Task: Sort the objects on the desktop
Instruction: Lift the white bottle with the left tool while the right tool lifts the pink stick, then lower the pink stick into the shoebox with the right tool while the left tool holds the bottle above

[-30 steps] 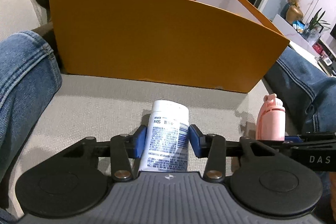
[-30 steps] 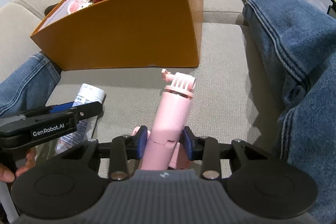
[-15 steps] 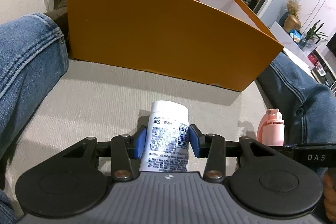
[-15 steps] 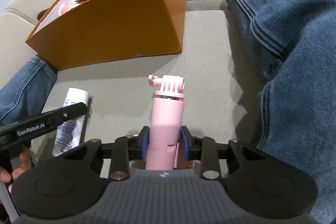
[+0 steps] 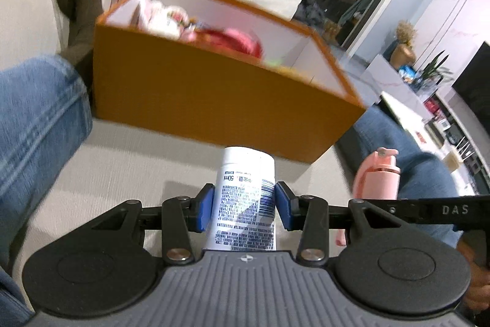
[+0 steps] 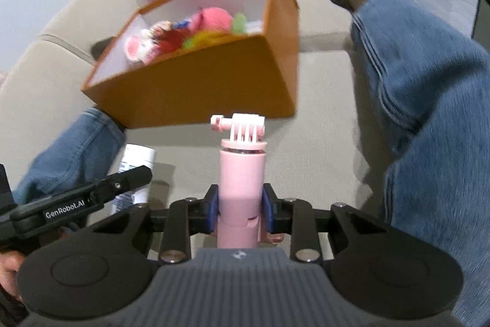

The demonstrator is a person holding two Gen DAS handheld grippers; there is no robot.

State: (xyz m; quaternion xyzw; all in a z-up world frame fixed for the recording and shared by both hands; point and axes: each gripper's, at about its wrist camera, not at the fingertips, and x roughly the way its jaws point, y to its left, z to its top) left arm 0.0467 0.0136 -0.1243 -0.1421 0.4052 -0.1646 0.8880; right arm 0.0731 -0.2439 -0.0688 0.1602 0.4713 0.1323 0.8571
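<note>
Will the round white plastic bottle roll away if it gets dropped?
Probably, sideways: the white plastic bottle is a smooth cylinder. The soft beige sofa cushion would likely slow it. It looks stiff, not squashing in the left gripper.

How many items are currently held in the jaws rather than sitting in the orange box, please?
2: a white tube in the left gripper, and a pink selfie stick in the right gripper. The orange box already holds several blurred toys.

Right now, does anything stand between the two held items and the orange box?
Nothing visible does. The left gripper holds the white bottle, the right gripper the pink stick; only bare sofa cushion lies before the open-topped orange box.
</note>
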